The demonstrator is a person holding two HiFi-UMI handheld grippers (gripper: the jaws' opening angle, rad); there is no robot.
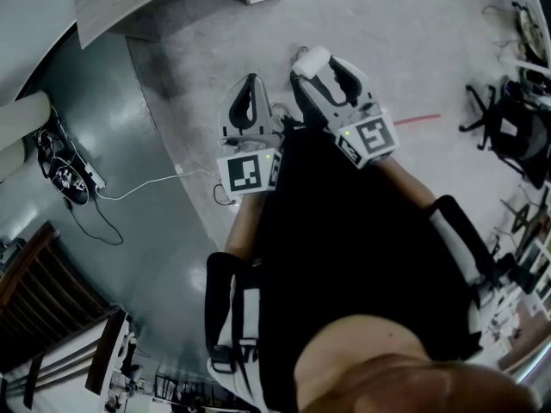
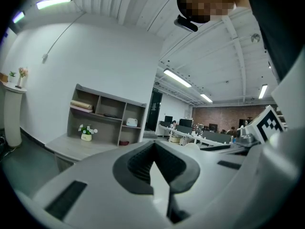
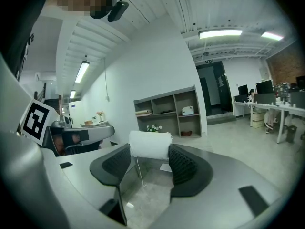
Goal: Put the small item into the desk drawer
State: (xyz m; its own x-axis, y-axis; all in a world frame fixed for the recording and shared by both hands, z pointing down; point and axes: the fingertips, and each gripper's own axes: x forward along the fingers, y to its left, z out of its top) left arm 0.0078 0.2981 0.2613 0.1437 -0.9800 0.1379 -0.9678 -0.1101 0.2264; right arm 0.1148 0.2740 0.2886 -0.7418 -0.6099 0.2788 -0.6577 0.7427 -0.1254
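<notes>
**Right gripper (image 3: 149, 162) holds roll (image 3: 150, 145); drawer unseen**

Its jaws pinch the white roll at their tips, likely for a clean drop. Left gripper (image 2: 153, 162) jaws are pressed together, empty. Bench (image 2: 71, 147) stands well off.

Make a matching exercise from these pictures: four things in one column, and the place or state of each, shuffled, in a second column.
Things
1. left gripper
2. right gripper
3. flower pot
4. white cable

Places or states
A. lies on the floor
B. jaws together, nothing between them
C. stands on the desk at the shelf unit
D. jaws closed on a white roll

Pairs: 1-B, 2-D, 3-C, 4-A
</notes>
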